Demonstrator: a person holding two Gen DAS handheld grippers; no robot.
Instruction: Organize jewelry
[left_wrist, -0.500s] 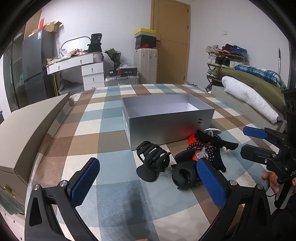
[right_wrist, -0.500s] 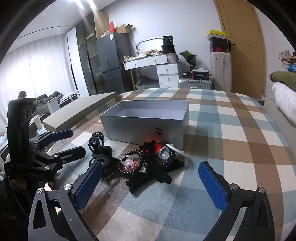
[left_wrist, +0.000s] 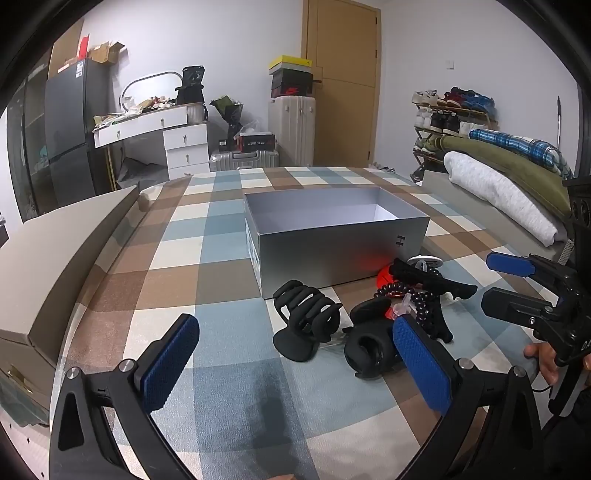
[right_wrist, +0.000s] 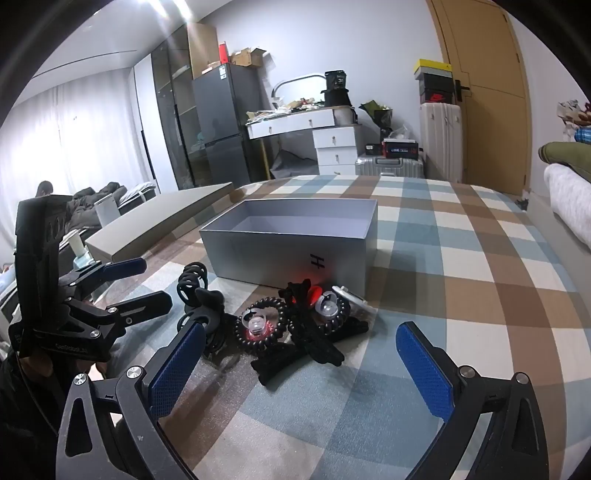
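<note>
Nothing is shifting noticeably since before: left gripper and right gripper are both hovering spread and empty. Black claw clip, light, rigid and slippery, is lying just before the silver box; its arched body is looking like the surest hold.

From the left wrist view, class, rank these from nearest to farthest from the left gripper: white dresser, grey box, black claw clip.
1. Black claw clip, just ahead, slightly right.
2. Grey box, behind it, centre.
3. White dresser, far back, left.
</note>
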